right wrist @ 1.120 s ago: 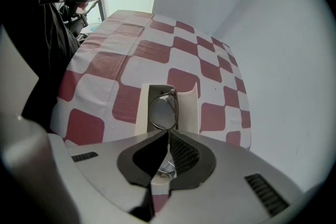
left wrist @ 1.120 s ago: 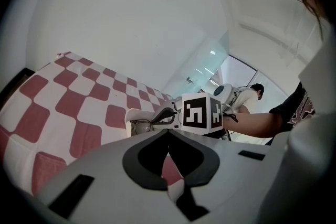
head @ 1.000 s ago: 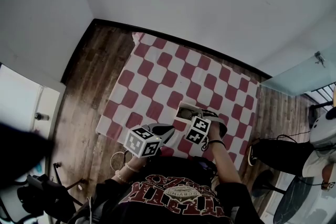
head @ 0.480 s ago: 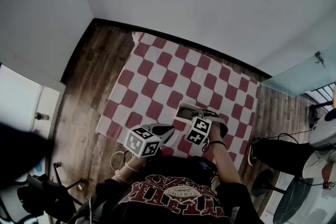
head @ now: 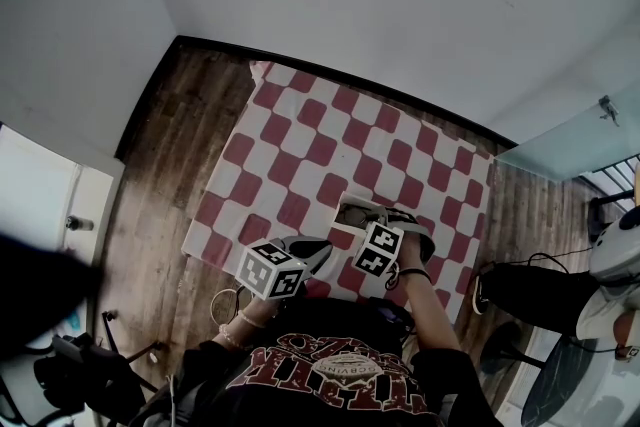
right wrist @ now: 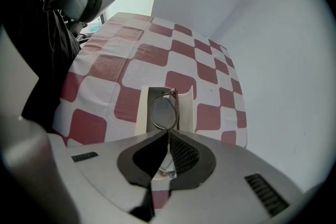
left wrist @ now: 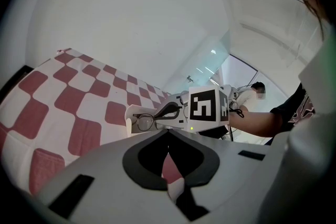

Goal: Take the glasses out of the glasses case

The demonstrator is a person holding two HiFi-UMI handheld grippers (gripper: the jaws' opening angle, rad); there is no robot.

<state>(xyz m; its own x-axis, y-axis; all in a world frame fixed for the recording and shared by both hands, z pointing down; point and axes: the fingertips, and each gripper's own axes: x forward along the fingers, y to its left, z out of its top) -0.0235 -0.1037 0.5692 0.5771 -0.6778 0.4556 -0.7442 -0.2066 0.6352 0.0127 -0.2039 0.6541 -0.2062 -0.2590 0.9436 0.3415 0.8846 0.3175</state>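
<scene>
Two hand-held grippers are recorded over a red-and-white checked cloth (head: 300,155). No brand or legible wording is found. Only black-and-white square markers are carried on each gripper's cube, and the arched print on the person's dark shirt (head: 340,370) cannot be read. The right gripper (right wrist: 168,136) is clamped on the glasses (right wrist: 164,112), which are thin-rimmed with rounded clear lenses and are held on edge by the frame between the lenses. They are positioned in or just above the open pale case (right wrist: 143,113) lying on the cloth; which of the two cannot be told. The left gripper (left wrist: 168,136) is closed on nothing, near the case.
</scene>
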